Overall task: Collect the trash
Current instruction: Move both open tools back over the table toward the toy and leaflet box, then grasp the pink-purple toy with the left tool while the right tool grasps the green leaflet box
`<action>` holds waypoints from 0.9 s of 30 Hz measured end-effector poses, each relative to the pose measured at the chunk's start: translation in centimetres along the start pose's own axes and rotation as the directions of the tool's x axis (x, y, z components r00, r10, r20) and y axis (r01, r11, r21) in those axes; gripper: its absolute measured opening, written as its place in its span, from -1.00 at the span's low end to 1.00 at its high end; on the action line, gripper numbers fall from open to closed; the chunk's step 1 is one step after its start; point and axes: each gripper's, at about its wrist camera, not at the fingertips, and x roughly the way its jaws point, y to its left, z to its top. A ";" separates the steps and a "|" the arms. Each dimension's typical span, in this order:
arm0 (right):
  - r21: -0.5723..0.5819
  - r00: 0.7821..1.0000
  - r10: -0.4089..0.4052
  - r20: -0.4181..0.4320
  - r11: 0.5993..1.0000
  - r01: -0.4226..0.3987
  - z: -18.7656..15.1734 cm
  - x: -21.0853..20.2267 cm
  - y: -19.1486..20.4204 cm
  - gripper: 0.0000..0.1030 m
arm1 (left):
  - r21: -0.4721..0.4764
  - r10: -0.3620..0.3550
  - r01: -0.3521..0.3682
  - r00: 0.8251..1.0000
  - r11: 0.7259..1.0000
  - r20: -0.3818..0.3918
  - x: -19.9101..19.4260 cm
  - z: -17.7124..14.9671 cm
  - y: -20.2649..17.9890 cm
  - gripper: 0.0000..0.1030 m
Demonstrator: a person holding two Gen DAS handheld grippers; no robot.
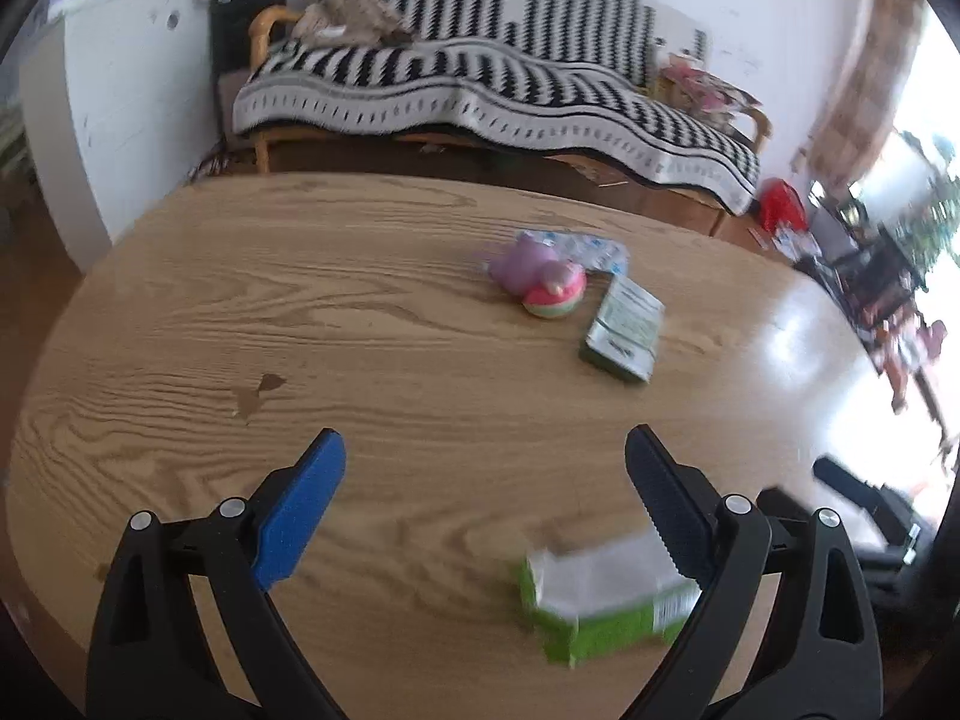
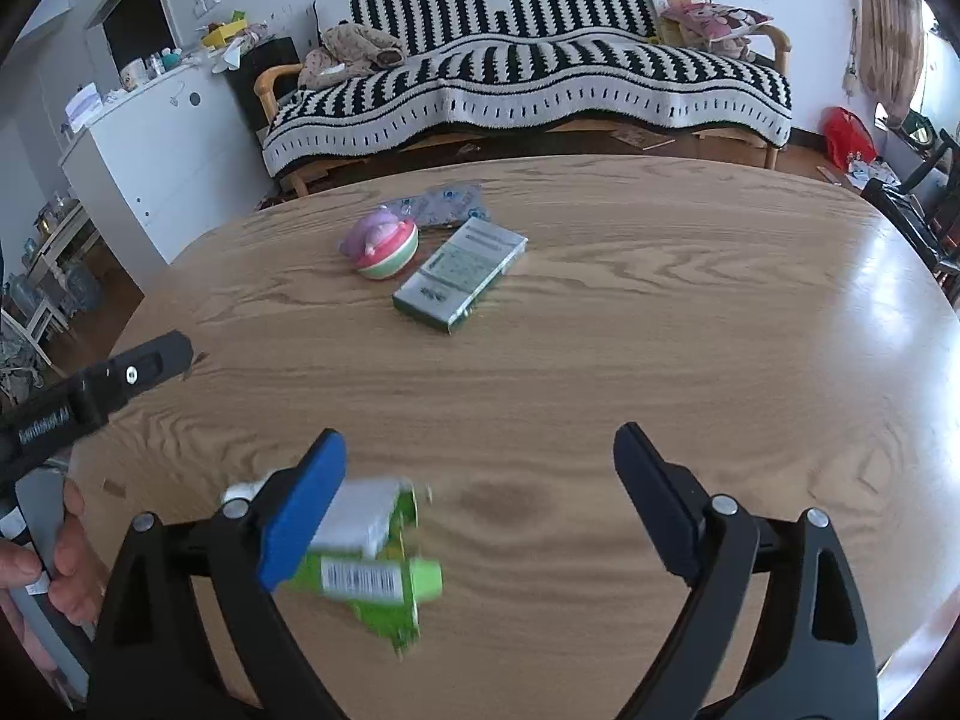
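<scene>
A striped-covered sofa (image 2: 528, 66) stands behind the round wooden table (image 2: 660, 360). Both grippers hover over the near edge, the left gripper (image 1: 485, 480) and right gripper (image 2: 480, 480) spread wide and grasping nothing. A blurred green-and-white carton (image 2: 372, 564) lies on the table between them, beside the right gripper's blue finger. Farther off sit a flat green box (image 2: 462, 276), a pink-and-purple toy (image 2: 381, 243) and a crumpled plastic wrapper (image 2: 447, 204).
</scene>
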 end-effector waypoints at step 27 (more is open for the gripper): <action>-0.043 0.984 -0.106 -0.142 0.994 0.100 10.4 17.3 2.6 0.33 | -0.192 0.027 -0.046 0.995 0.980 -0.099 13.9 10.3 0.9 0.78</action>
